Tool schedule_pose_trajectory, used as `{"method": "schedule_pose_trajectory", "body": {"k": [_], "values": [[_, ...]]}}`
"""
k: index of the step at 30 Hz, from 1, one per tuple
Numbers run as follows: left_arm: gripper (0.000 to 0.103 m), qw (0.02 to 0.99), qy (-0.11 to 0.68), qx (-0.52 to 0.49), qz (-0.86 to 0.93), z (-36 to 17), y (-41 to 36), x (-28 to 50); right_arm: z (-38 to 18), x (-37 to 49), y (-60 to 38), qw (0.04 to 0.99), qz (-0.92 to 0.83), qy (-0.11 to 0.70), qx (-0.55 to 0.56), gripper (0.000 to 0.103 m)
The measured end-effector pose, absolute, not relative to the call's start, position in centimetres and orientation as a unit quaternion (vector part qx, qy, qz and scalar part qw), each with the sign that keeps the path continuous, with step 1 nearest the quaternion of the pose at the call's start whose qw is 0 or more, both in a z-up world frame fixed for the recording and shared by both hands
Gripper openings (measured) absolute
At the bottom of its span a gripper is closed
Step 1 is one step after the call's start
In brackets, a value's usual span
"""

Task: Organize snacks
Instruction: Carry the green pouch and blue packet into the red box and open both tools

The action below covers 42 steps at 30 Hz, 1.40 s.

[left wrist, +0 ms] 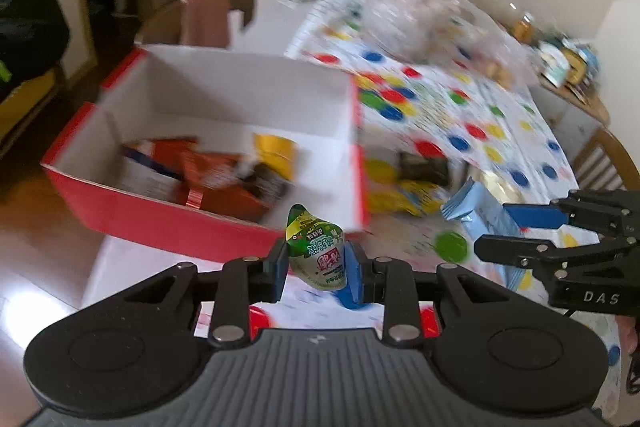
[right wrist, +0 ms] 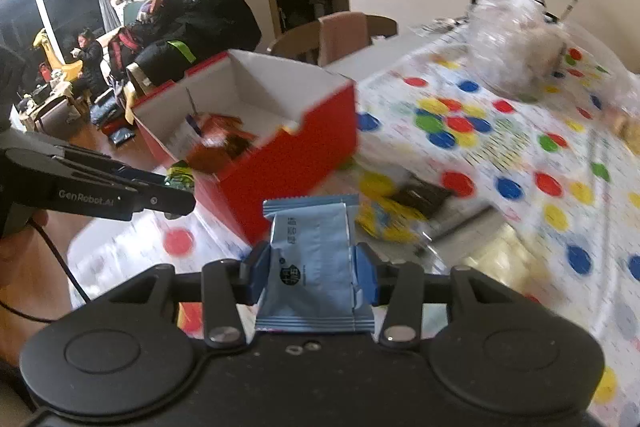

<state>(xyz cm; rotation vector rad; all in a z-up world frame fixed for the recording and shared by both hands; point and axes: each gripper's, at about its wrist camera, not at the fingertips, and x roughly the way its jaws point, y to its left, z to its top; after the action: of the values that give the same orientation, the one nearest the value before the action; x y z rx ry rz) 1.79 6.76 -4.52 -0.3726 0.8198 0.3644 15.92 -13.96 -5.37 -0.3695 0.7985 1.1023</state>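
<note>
Inspector: As the table (right wrist: 520, 187) under its spotted cloth was the largest item, I logged it first, then the red box (left wrist: 168, 219) standing at its edge with several packets already inside.

Clerk: And the tongs?

Inspector: Both sat part-closed on goods. The left gripper (left wrist: 318, 267) pinched a green jelly cup (left wrist: 318, 255) between its blue pads, just short of the box's near wall. The right gripper (right wrist: 312, 275) clamped a pale blue wrapper (right wrist: 312, 259) across its middle, above the cloth and beside the box.

Clerk: Handling?

Inspector: In my judgement both were light. The cup looked a thin, slick plastic shell that would dent, best held at its widest part, as it was. The wrapper was soft film, crinkled at the pads and liable to slide; a grip across the filled middle, away from the crimped ends, seemed soundest.

Clerk: Any writing?

Inspector: "GenRobot.AI" on the left tool's side, "DAS" on the right's. The cup and wrapper bore print I could not read. Loose yellow packets (right wrist: 390, 223) lay on the cloth.
</note>
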Motion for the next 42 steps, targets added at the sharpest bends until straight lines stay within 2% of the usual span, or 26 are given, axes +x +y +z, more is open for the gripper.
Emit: {"method": "schedule_pose_trajectory", "body": {"k": [7,17,26,42], "values": [[0.03,0.88,0.379,-0.175,0.227,-2.6,14.9,0.8,-4.3,14.5,-5.2,0.763,0.517,0.35,-0.165,0.044],[0.03,0.853,0.428,-0.185,0.233,-6.0,23.5,3.0,-6.5,14.4,5.0,0.769,0.483,0.365,-0.204,0.044],[0.03,0.847,0.465,-0.169,0.194,-8.4,25.3,5.6,-9.5,15.6,8.7,0.776,0.434,0.402,-0.217,0.044],[0.03,0.838,0.494,-0.16,0.169,-11.1,25.3,7.5,-10.8,15.9,11.3,0.769,0.419,0.417,-0.243,0.045]]}}
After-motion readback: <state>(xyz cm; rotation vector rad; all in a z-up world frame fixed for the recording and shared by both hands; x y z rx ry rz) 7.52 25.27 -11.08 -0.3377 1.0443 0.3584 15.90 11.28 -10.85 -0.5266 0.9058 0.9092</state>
